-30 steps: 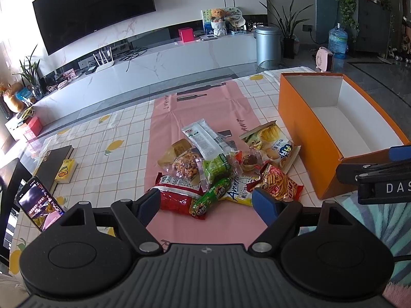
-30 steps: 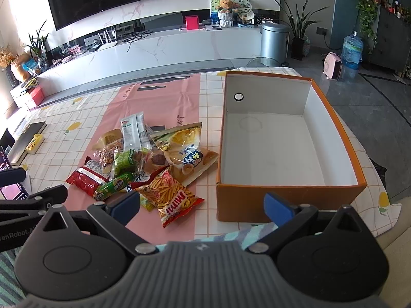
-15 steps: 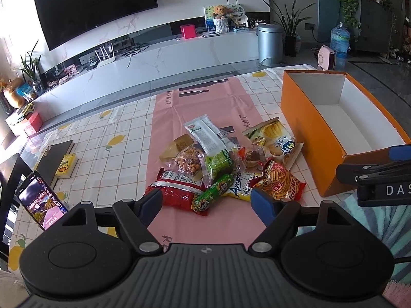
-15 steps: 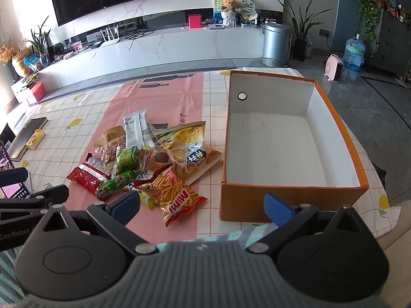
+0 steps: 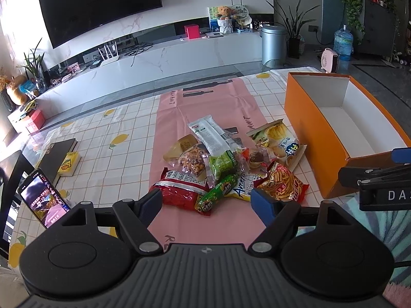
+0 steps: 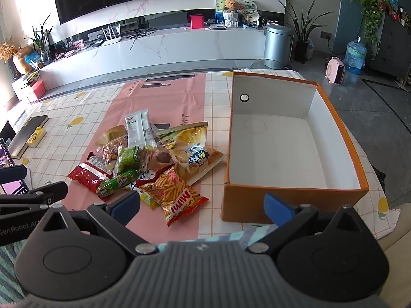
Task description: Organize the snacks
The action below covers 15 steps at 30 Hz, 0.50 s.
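Observation:
A pile of snack packets (image 5: 226, 164) lies on a pink runner in the middle of the table; it also shows in the right wrist view (image 6: 146, 159). It holds a red bag (image 5: 179, 190), a green roll (image 5: 218, 192), a white-green pack (image 5: 213, 136) and an orange Mimi bag (image 6: 177, 195). An orange box (image 6: 290, 197) with a white inside stands right of the pile, with nothing in it. My left gripper (image 5: 208, 202) is open and empty just before the pile. My right gripper (image 6: 203, 202) is open and empty before the box's near left corner.
A phone (image 5: 43, 197) stands lit at the table's left edge, beside a dark book (image 5: 56, 156) and a small yellow pack (image 5: 68, 163). The checked tablecloth (image 5: 108, 159) covers the table. A TV unit and a metal bin (image 5: 273, 43) stand beyond.
Both grippers have drawn back slightly and tilted, so the pile and box sit a little lower and farther in view. Both stay open. Nothing on the table has moved.

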{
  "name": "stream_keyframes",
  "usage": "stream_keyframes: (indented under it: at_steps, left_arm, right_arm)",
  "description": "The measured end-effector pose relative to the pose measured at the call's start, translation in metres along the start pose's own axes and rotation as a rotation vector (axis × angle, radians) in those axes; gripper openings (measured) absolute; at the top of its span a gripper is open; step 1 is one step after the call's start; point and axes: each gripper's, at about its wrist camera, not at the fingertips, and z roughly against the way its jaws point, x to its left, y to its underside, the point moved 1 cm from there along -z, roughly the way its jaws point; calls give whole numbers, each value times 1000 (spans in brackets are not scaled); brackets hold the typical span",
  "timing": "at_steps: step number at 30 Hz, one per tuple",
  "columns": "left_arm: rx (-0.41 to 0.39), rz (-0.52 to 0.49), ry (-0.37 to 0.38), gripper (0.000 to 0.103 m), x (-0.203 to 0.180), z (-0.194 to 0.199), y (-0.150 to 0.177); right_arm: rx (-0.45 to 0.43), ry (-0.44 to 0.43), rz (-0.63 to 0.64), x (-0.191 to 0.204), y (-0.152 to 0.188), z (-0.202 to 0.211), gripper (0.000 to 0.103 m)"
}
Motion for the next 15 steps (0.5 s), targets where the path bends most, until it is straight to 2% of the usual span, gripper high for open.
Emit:
stream_keyframes:
  at_steps: [15]
  left_arm:
    - [2, 0, 4, 92, 1, 1, -1]
  right_arm:
    - [-1, 1, 3, 1, 0, 0, 99]
